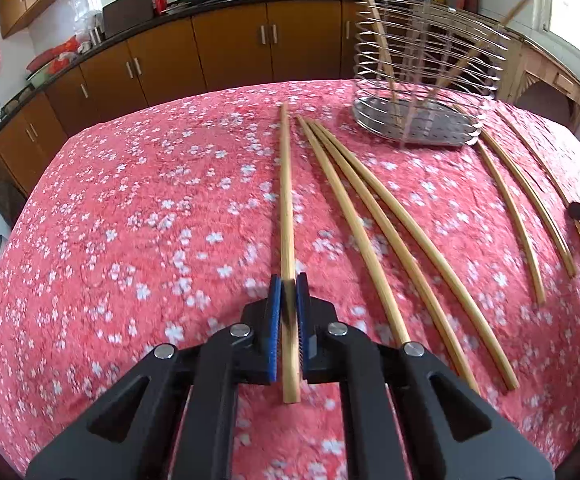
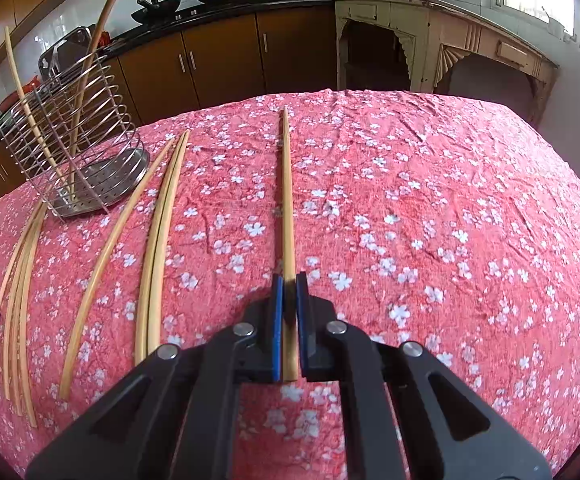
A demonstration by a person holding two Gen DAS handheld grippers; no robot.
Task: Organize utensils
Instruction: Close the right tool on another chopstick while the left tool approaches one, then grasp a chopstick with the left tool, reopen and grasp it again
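Left wrist view: left tool (image 1: pixel 289 280) clamped on a chopstick (image 1: pixel 286 200), blue pads pressed against both its sides near the butt end. Long axis straight away from the camera, tip toward the far edge of the tabletop (image 1: pixel 130 220), shaft lying on the pink flowered cloth. Just to the right, three loose chopsticks (image 1: pixel 370 240) fanned out, tips close together near the held one's tip; further right, two more (image 1: pixel 518 216) beside the wire basket (image 1: pixel 422 92), with several sticks standing tilted inside it. Black tip of the other tool at the right edge. Tool angled down toward the cloth.

Right wrist view: right tool (image 2: pixel 289 280) closed on another chopstick (image 2: pixel 287 200), likewise gripped near the butt, pointing straight ahead along the tabletop (image 2: pixel 450 200). To the left, a touching pair (image 2: pixel 162 232), a single stick (image 2: pixel 110 264), then a bundle (image 2: pixel 20 300) near the basket (image 2: pixel 78 140) at far left. Nothing across the held stick's path. Tool tilted downward
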